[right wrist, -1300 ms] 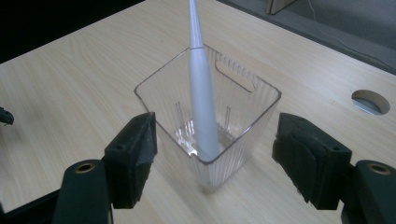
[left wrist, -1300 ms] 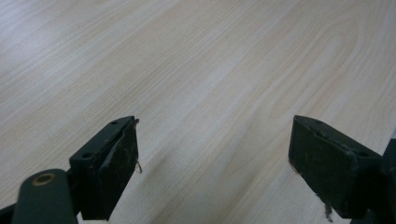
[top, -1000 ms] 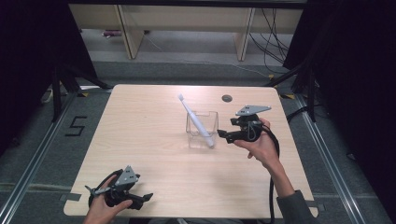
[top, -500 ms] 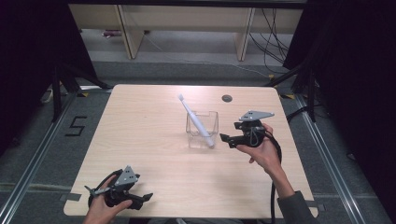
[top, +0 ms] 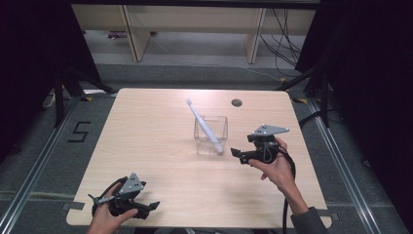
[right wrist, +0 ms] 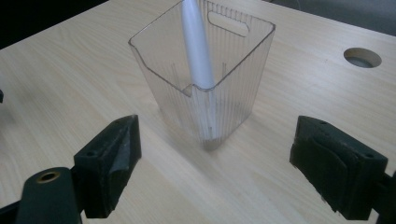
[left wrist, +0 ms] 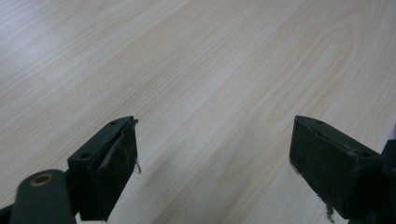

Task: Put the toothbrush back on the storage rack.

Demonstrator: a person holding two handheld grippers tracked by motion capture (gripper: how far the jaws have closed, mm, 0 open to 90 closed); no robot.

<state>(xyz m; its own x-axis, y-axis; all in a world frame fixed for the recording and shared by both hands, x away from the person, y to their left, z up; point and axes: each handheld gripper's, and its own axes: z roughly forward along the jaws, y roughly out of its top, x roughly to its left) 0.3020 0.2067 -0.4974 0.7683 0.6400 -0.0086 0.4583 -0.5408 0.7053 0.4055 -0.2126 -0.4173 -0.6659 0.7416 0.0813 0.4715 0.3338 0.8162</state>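
Right hand-held gripper (top: 235, 154) had just opened, empty, beside clear bin (top: 210, 135) holding white toothbrush (top: 204, 125); left hand-held gripper (top: 152, 207) open at bench (top: 146, 122) near edge.

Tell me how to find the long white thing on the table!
Look at the light wooden table and find the clear plastic box near its middle, just ahead of the right gripper. The white toothbrush stands slanted inside it, brush end poking out over the rim. It is the only white thing there, and the only thing in the box.
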